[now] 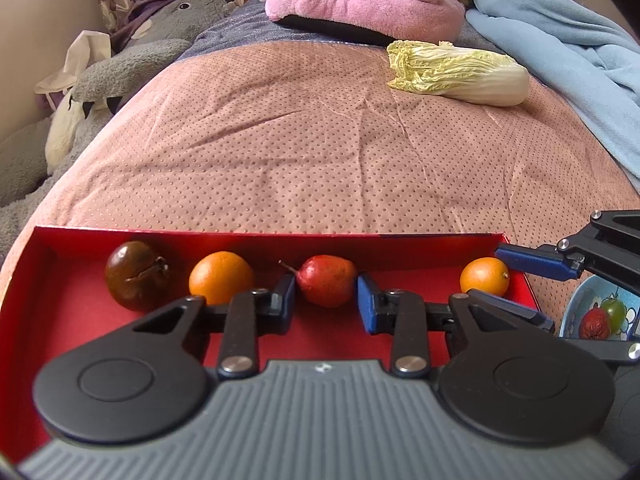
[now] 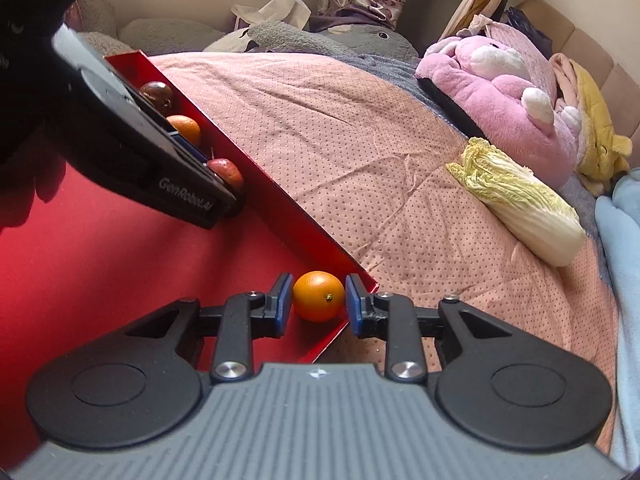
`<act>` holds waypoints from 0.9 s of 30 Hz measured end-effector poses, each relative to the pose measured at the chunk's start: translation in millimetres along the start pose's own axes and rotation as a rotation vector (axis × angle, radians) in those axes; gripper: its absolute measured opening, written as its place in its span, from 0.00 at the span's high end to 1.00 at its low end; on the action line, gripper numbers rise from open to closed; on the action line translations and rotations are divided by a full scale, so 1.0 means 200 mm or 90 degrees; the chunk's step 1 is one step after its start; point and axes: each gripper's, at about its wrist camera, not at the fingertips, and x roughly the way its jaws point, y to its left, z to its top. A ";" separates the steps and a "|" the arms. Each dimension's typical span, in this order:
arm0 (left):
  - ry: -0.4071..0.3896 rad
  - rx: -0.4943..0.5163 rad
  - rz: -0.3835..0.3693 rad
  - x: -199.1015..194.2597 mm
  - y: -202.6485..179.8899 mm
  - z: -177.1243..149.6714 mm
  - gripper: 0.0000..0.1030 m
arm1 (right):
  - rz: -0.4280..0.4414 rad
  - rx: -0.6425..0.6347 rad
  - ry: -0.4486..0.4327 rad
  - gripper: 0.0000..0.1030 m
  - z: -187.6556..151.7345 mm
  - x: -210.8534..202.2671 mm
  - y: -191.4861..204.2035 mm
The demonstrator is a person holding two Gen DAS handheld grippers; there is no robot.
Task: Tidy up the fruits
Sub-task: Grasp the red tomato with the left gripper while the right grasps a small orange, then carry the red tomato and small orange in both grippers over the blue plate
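A red tray (image 1: 60, 304) lies on a pink dotted blanket (image 1: 320, 152) spread over a bed, and four fruits sit in a row along the tray's far wall. Seen from the left wrist camera, they are a dark brown fruit (image 1: 136, 274) at the left, then an orange (image 1: 221, 278), then a red pear (image 1: 330, 280) with its stem pointing left, and a second small orange (image 1: 485, 276) near the right corner. The left gripper (image 1: 326, 306) reaches into the tray with its blue pads on either side of the red pear, drawn in close against it; the fingers are as closed as they get and grip the pear. The right gripper (image 2: 318, 304) sits at the tray's corner, its blue pads pressed on both sides of the small orange (image 2: 319, 296), clamping it where it rests on the tray floor beside the wall. One of its fingers (image 2: 356, 306) hangs over the tray's edge. Beyond the tray, a napa cabbage (image 1: 460, 72) lies on the blanket, well apart from the fruit. A pink plush toy (image 1: 360, 4) and a light blue blanket (image 1: 560, 40) lie further back. At the right edge a patterned bowl (image 1: 576, 308) holds a red fruit (image 1: 595, 323) and a green fruit (image 1: 614, 309).
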 end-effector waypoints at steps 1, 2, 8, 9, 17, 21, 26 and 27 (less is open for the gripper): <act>0.000 0.002 -0.005 -0.01 -0.01 0.00 0.66 | 0.014 0.029 -0.003 0.68 0.00 -0.02 -0.02; -0.001 0.001 -0.008 -0.01 -0.01 -0.01 0.66 | 0.027 0.053 -0.004 0.68 -0.01 -0.05 -0.03; -0.012 -0.006 -0.021 -0.09 -0.05 -0.04 0.66 | 0.137 0.225 -0.017 0.68 -0.10 -0.23 -0.10; -0.013 -0.004 -0.021 -0.11 -0.06 -0.05 0.66 | 0.152 0.243 -0.018 0.68 -0.12 -0.26 -0.10; -0.035 -0.033 -0.007 -0.27 -0.05 -0.10 0.66 | 0.195 0.274 -0.031 0.68 -0.20 -0.44 -0.05; -0.045 -0.024 0.000 -0.33 -0.09 -0.13 0.66 | 0.201 0.284 -0.035 0.68 -0.23 -0.51 -0.05; -0.055 -0.021 -0.002 -0.38 -0.13 -0.16 0.66 | 0.199 0.278 -0.041 0.68 -0.24 -0.57 -0.06; -0.056 -0.024 -0.003 -0.39 -0.14 -0.17 0.66 | 0.199 0.276 -0.043 0.68 -0.24 -0.58 -0.06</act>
